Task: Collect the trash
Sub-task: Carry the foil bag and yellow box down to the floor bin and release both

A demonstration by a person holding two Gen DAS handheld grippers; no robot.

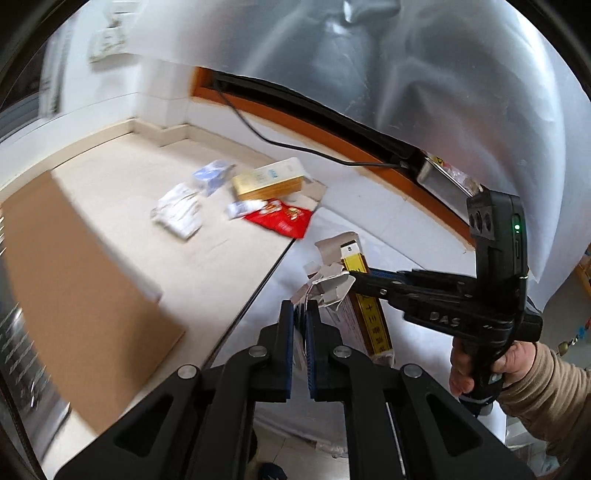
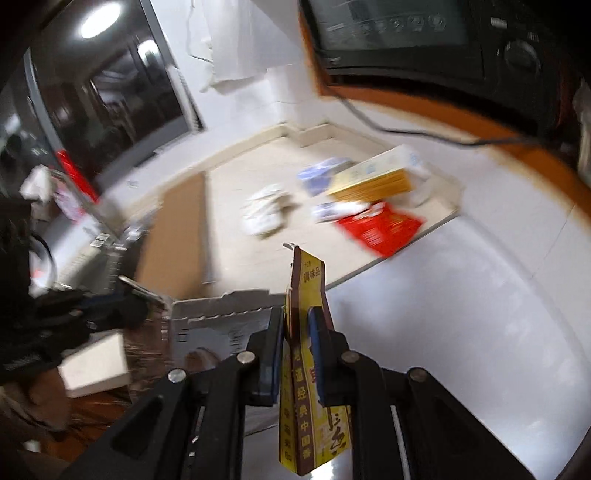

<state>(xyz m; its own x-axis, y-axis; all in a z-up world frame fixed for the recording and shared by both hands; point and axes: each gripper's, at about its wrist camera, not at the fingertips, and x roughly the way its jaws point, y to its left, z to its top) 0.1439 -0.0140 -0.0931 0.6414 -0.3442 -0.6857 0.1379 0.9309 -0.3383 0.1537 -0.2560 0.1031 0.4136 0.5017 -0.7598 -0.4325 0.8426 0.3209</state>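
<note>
My right gripper (image 2: 297, 317) is shut on a flattened yellow seasoning box (image 2: 306, 369), held upright in the air. The left wrist view shows that box (image 1: 369, 317) with the right gripper (image 1: 356, 277) coming in from the right, a hand on its handle. My left gripper (image 1: 300, 310) is shut on a thin torn grey-white carton (image 1: 327, 286), whose flaps stick up just past the fingertips. In the right wrist view the carton (image 2: 221, 314) lies flat beside the blurred left gripper (image 2: 144, 295). More trash lies on the pale floor: a gold box (image 1: 269, 181), a red wrapper (image 1: 280, 218) and crumpled white packets (image 1: 177, 214).
A translucent white plastic bag (image 1: 406, 74) fills the top and right of the left wrist view. A brown cardboard sheet (image 1: 74, 277) lies on the floor at left. A black appliance (image 2: 424, 33) sits on an orange-edged shelf, with a black cable (image 2: 406, 131) trailing from it.
</note>
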